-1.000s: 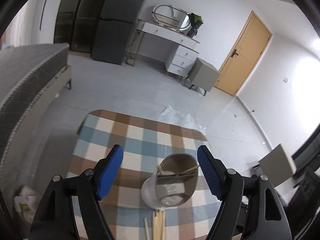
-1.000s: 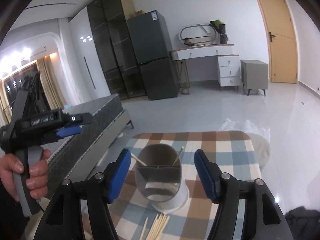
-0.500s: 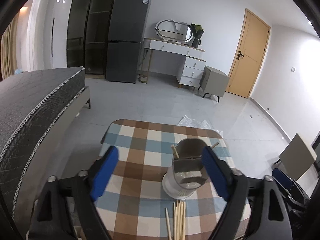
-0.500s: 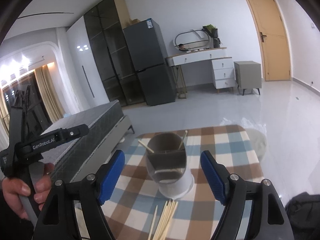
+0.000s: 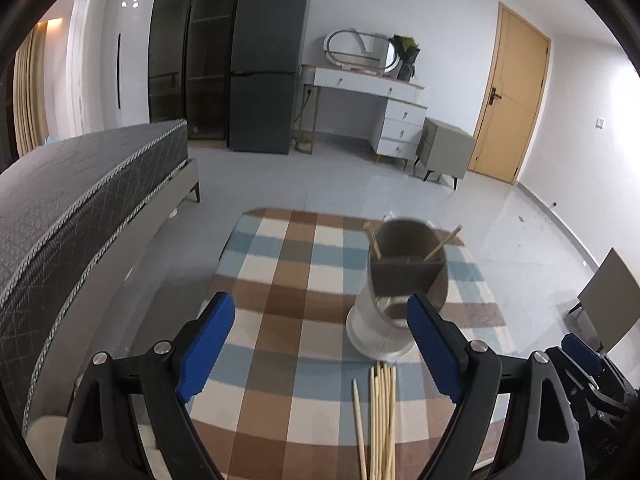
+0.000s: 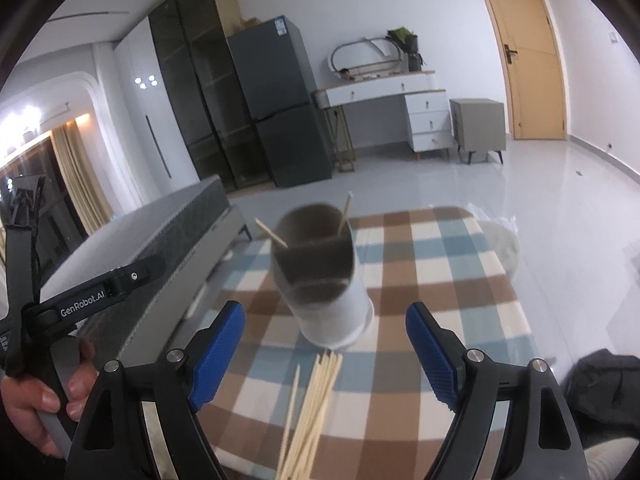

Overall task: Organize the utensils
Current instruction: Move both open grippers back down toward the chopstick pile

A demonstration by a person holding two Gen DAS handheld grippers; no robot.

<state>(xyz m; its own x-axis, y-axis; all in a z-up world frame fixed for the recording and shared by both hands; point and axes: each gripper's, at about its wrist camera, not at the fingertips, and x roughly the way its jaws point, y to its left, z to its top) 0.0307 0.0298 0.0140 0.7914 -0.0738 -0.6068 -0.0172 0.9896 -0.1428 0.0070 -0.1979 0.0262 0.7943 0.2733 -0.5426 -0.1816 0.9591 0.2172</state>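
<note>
We see the chopsticks [image 5: 380,412] at six o'clock of the holder [image 5: 400,292]; left tool [image 5: 320,354] stands released; right tool [image 6: 324,356] has just been spreading, empty, above the checked tabletop [image 5: 288,264].

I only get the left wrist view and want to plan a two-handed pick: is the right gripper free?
Observer: Yes. In the right wrist view the right gripper is open. Its jaws have just been opening, with nothing between them.
Operator: What lies ahead of it?
Observer: The loose pale wooden chopsticks lie straight ahead on the checked tablecloth. Their tips end near the base of the grey-and-white cylindrical utensil holder.
Operator: Anything off its right side?
Observer: A dark bag-like heap lies past the table's edge. I cannot tell what it is.
</note>
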